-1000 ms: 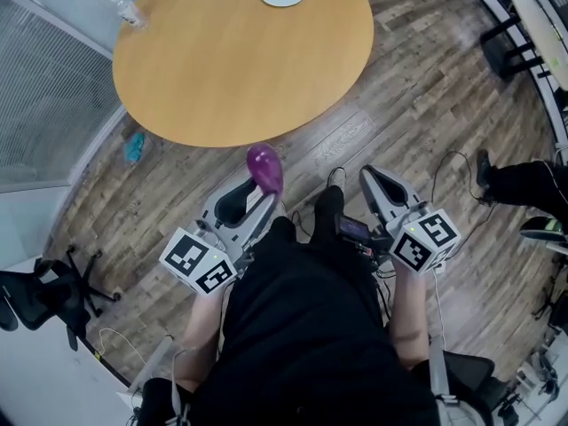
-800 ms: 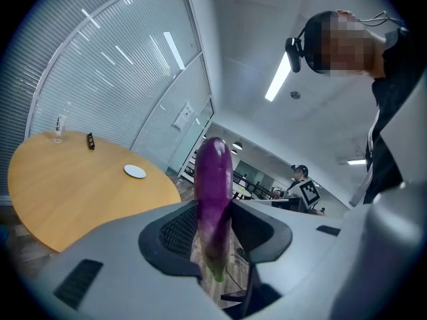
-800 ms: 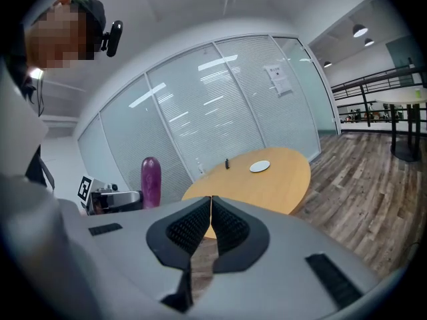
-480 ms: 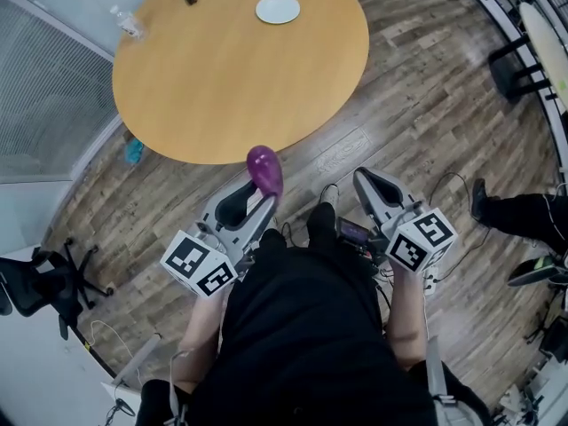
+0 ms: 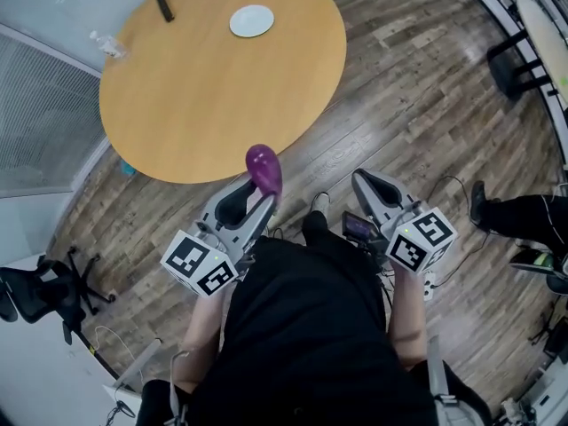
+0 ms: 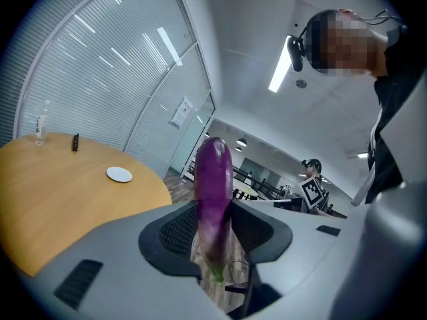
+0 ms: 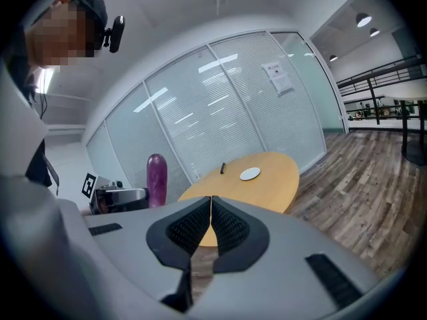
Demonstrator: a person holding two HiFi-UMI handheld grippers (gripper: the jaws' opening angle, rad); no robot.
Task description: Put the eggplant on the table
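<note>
Gripping eggplant [image 5: 264, 169] upright in left gripper [image 5: 256, 192], centre frame. Right gripper [image 5: 376, 187] clenched, empty. Short of desk [image 5: 204, 87], upper left; need to reach and place.

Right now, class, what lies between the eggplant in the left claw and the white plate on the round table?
Only bare tabletop lies between the eggplant and the white plate. The head view shows this stretch.

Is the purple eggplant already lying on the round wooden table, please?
No, the purple eggplant stands clamped in the left gripper, not touching the round wooden table.
</note>
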